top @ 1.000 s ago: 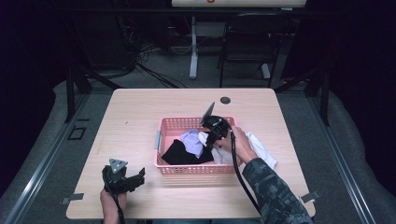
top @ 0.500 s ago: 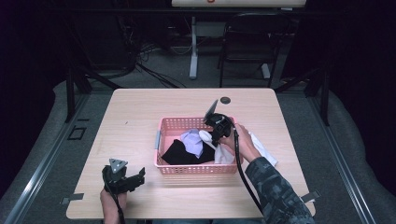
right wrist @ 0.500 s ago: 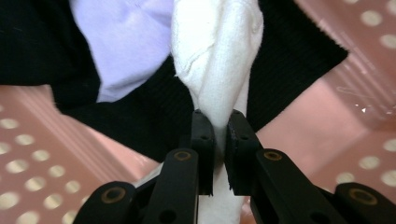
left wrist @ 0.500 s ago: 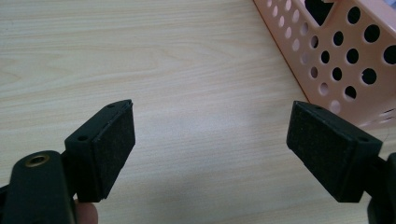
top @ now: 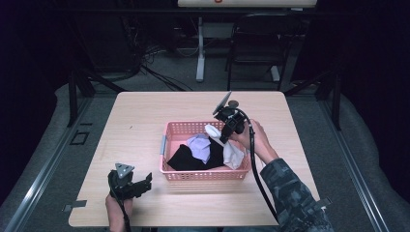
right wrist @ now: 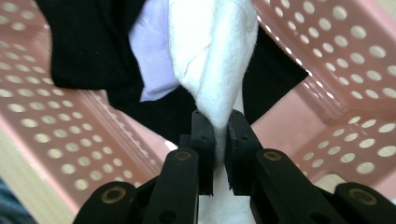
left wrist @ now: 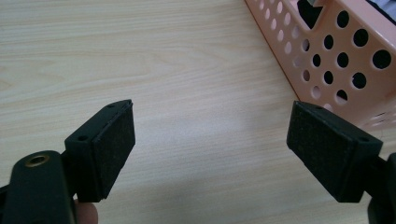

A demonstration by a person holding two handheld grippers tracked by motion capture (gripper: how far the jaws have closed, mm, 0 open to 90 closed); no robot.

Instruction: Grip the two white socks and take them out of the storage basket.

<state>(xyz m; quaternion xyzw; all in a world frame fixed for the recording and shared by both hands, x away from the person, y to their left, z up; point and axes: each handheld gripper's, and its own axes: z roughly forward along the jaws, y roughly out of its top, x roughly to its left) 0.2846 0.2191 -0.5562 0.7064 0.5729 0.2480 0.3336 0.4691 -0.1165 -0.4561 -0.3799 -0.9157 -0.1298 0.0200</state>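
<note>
Right gripper (right wrist: 215, 122) pinching white cloth (right wrist: 215, 51) — above pink basket (top: 193, 175), left gripper (left wrist: 210, 149) agape

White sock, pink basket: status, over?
Right tongs shut on white terry sock, above pink perforated plastic basket. Left tongs open, idle on table. Nothing obstructing.

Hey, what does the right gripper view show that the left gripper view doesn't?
The right gripper view looks into the basket: the right gripper, jaws shut, pinches a white terry cloth, with a black knit garment and a pale lilac cloth lying behind it.

The left gripper view has the left gripper with its jaws wide apart and nothing between them, over the bare light wood table, beside the basket's outer wall.

Both show the pink perforated plastic basket, one from inside, the other from outside.
</note>
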